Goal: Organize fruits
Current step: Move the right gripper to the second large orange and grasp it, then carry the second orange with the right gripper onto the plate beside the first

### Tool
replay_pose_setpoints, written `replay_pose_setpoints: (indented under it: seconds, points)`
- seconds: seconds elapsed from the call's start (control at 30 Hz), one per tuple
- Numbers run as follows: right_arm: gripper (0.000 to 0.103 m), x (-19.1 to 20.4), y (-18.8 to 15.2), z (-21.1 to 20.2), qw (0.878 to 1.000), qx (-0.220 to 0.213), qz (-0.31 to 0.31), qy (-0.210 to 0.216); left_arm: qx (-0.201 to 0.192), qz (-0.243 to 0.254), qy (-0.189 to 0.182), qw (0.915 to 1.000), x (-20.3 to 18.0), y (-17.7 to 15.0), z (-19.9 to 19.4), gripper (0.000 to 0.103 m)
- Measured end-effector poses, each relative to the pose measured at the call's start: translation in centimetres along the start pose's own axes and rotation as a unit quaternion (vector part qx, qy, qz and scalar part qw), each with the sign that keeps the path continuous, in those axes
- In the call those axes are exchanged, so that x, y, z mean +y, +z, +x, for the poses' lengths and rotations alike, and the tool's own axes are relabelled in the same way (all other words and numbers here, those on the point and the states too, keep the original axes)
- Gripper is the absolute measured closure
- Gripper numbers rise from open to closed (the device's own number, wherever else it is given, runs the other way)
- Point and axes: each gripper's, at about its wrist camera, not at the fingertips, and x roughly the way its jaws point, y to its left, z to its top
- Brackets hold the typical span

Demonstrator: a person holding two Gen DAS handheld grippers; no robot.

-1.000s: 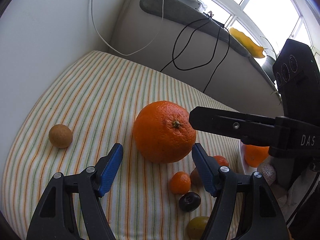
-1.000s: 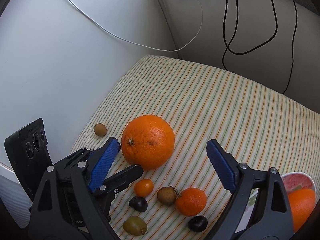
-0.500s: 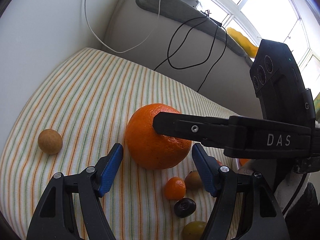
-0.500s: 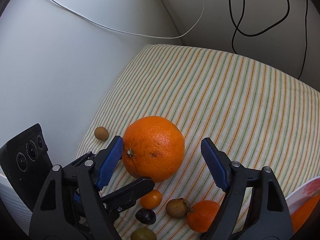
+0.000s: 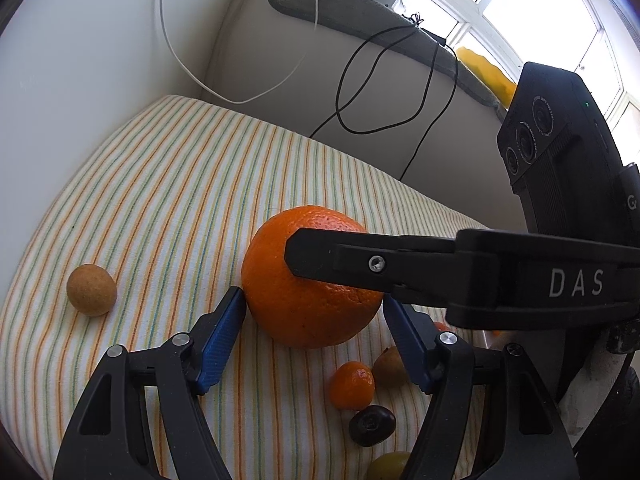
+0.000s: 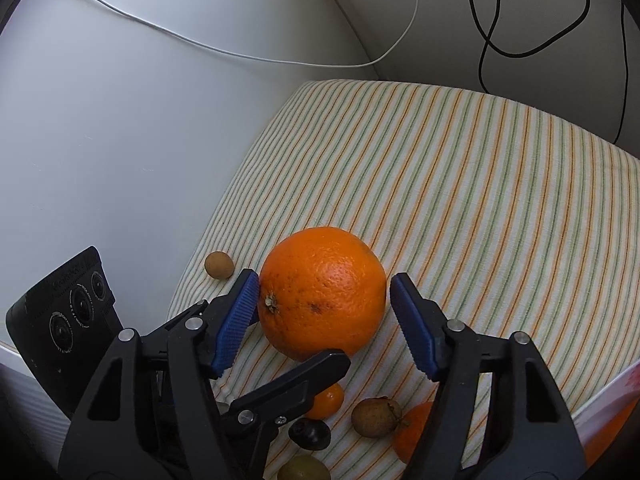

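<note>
A large orange [image 5: 310,280] sits on the striped cloth [image 5: 168,184]. My left gripper [image 5: 314,320] is open, its blue pads at the orange's two sides, the left pad close to touching. My right gripper [image 6: 324,312] is open around the same orange [image 6: 322,292] from the other side; its left pad is at the skin, its right pad a little apart. In the left wrist view a right gripper finger [image 5: 360,262] crosses in front of the orange. Small fruits lie near: a mandarin [image 5: 352,385], a dark plum [image 5: 372,426], a brown round fruit [image 5: 91,290].
A white plate [image 6: 608,404] holding an orange piece is at the right edge. More small fruits lie by it: a brown one [image 6: 376,418], a mandarin [image 6: 410,430], a green one [image 6: 304,469]. Walls and cables stand behind the cloth.
Both grippers have moved forward onto the large orange, so it now sits between both pairs of pads. The right gripper's finger has slid across the orange in the left wrist view.
</note>
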Motion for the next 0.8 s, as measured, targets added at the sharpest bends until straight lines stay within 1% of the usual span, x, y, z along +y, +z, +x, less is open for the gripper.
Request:
replay_pose_setpoints:
  seconds: [0.23,0.47,0.8]
  points:
    - [0.035,0.6,-0.5,-0.1,1.0,-0.004,-0.004,-0.003,-0.005,0.003,0.006,1.0,-0.5,-0.2,-0.3,0.033]
    - [0.035,0.4,-1.5,-1.6,1.0,-0.009,-0.002,0.0,-0.008,0.004,0.006,0.9999,-1.1,-0.2,-1.0,0.033]
    - [0.035,1.2,-3.2,-5.7,0.999,-0.032,-0.009,0.003,-0.027,0.022,0.004,0.9994,-3.7,-0.5,-3.3,0.033]
